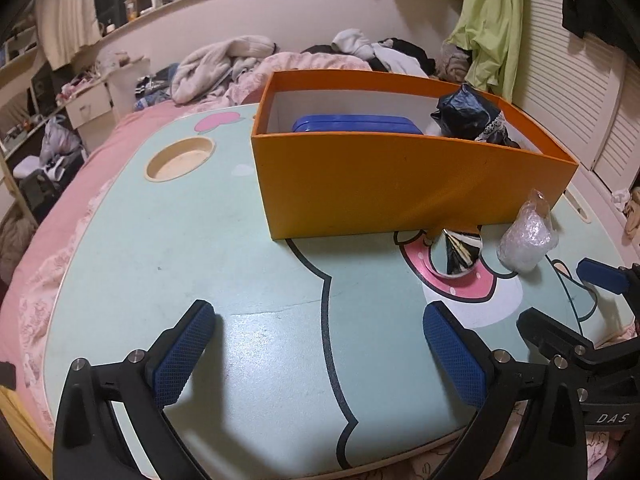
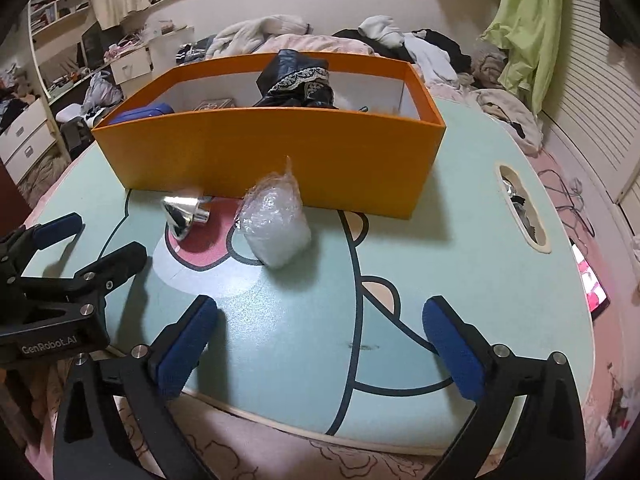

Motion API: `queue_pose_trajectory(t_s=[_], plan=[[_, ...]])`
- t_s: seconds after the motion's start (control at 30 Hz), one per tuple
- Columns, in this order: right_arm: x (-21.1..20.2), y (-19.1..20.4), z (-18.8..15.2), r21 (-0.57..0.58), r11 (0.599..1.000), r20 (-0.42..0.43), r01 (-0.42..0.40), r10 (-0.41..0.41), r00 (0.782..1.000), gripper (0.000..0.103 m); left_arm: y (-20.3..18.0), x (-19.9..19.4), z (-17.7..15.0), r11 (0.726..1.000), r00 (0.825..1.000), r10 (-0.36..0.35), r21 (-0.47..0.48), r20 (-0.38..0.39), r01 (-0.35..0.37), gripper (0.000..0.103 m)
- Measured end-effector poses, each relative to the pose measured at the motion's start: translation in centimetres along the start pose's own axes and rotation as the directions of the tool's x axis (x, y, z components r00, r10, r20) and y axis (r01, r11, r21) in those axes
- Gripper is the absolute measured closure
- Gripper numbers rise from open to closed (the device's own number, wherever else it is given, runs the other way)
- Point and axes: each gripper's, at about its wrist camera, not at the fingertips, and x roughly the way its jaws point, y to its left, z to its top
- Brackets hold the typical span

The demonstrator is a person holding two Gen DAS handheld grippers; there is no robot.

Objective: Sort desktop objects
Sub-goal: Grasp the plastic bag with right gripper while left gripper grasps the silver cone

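Orange box (image 2: 272, 160): open-topped, centre of the right wrist view, standing on the lap table (image 2: 460, 280). Contents: blue case (image 1: 356, 125) at the box's left end; black lace-trimmed bundle (image 2: 298, 80) rising above the rim near the middle; other small items too hidden to name.

Clear plastic bag (image 2: 276, 226) of whitish material: on the table just in front of the box's near wall, knotted top tilted toward the box.

Shiny metal funnel (image 2: 184, 212): lying on its side, just left of the bag in the right wrist view, on the pink printed patch.

Right gripper (image 2: 320, 344): bottom of its own view, jaws spread wide, nothing between them, bare table below.

Left gripper (image 1: 320, 356): bottom of its own view, jaws likewise wide and empty. It stands close beside the right gripper, each showing at the edge of the other's view.

Table: pale green cartoon print, round cup recess (image 1: 180, 158) upper left in the left wrist view, slot (image 2: 520, 208) at right in the right wrist view.

Surroundings: pink bedding (image 1: 60, 240) underneath, heaped clothes (image 2: 400, 40) behind, green cloth (image 2: 524, 28) hanging upper right.
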Motion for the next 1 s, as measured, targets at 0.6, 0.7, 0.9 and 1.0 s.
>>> queue_pose_trajectory(t_s=[0.6,0.7,0.9,1.0], plan=[[-1.3,-3.1,-0.3,0.160,0.962,0.129,-0.220,0.201,0.971,0.013,-0.1,0.0,0.0,1.000,1.000,0.001,-0.001,0.000,-0.001,0.000],[-1.2,-3.2,0.3,0.184,0.954,0.128,-0.237,0.216,0.968,0.024,-0.2,0.0,0.0,1.000,1.000,0.000,-0.001,0.000,0.000,0.000],[-0.5,-1.0,3.0,0.105,0.973,0.110,-0.208,0.196,0.974,0.029,-0.2,0.0,0.0,1.000,1.000,0.000,-0.001,0.000,0.000,0.000],[0.6,0.1,3.2,0.053,0.975,0.057,-0.216,0.213,0.975,0.069,-0.1,-0.1,-0.1,1.000,1.000,0.000,-0.001,0.001,0.000,0.000]])
